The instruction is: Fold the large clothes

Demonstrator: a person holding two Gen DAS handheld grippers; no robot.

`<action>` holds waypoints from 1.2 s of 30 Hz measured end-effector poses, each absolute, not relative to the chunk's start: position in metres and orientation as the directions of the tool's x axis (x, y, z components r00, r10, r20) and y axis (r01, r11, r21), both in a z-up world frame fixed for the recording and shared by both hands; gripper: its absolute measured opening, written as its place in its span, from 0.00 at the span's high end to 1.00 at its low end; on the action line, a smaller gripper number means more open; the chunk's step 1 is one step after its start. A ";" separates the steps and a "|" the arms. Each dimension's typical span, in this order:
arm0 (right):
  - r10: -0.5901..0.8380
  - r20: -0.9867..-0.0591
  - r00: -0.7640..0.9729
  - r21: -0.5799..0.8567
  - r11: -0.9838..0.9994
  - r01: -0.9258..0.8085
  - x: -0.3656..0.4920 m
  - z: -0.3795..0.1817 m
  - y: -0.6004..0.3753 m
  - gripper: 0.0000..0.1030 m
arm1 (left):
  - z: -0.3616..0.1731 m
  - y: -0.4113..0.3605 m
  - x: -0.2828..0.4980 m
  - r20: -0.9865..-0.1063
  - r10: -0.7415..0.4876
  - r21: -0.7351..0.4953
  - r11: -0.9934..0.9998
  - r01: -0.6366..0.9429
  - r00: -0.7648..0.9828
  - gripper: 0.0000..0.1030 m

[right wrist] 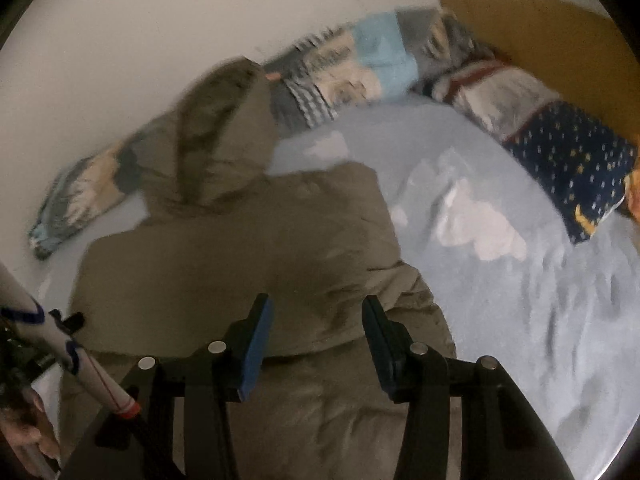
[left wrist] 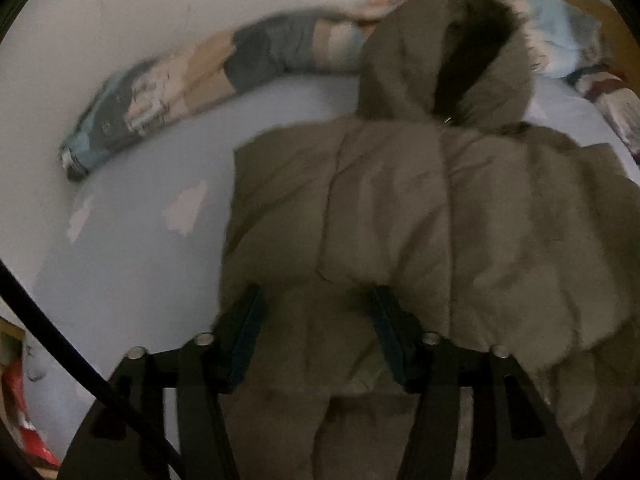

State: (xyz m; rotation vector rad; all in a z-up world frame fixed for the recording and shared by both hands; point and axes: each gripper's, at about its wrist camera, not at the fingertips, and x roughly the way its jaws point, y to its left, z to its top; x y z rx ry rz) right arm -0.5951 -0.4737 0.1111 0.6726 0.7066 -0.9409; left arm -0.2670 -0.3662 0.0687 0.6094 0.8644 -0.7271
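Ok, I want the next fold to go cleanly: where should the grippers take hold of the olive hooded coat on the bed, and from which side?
Probably the near hem of the coat, one gripper toward each corner, coming from the near bed edge. It lies flat with its sides already folded in and the hood pointing at the wall, so the near edge is the free one. The left gripper and right gripper hover open above it.
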 end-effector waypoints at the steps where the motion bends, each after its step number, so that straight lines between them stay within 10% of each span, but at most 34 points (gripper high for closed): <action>1: -0.448 -0.802 0.395 0.210 0.407 0.889 -0.594 0.098 -0.484 0.51 | 0.063 -0.371 -0.261 -0.845 -0.312 0.164 0.621 0.767 0.434 0.36; 6: -0.302 -0.868 0.393 0.298 0.315 0.901 -0.602 0.047 -0.510 0.51 | 0.076 -0.364 -0.253 -0.859 -0.330 0.081 0.668 0.739 0.392 0.35; 12: -0.443 -0.813 0.377 0.247 0.324 0.913 -0.607 0.101 -0.490 0.49 | 0.133 -0.304 -0.291 -0.799 -0.457 -0.047 0.693 0.719 0.389 0.35; 36: -0.203 -0.908 0.367 0.235 0.479 0.846 -0.541 0.048 -0.426 0.46 | 0.086 -0.321 -0.351 -0.801 -0.394 0.119 0.635 0.764 0.452 0.35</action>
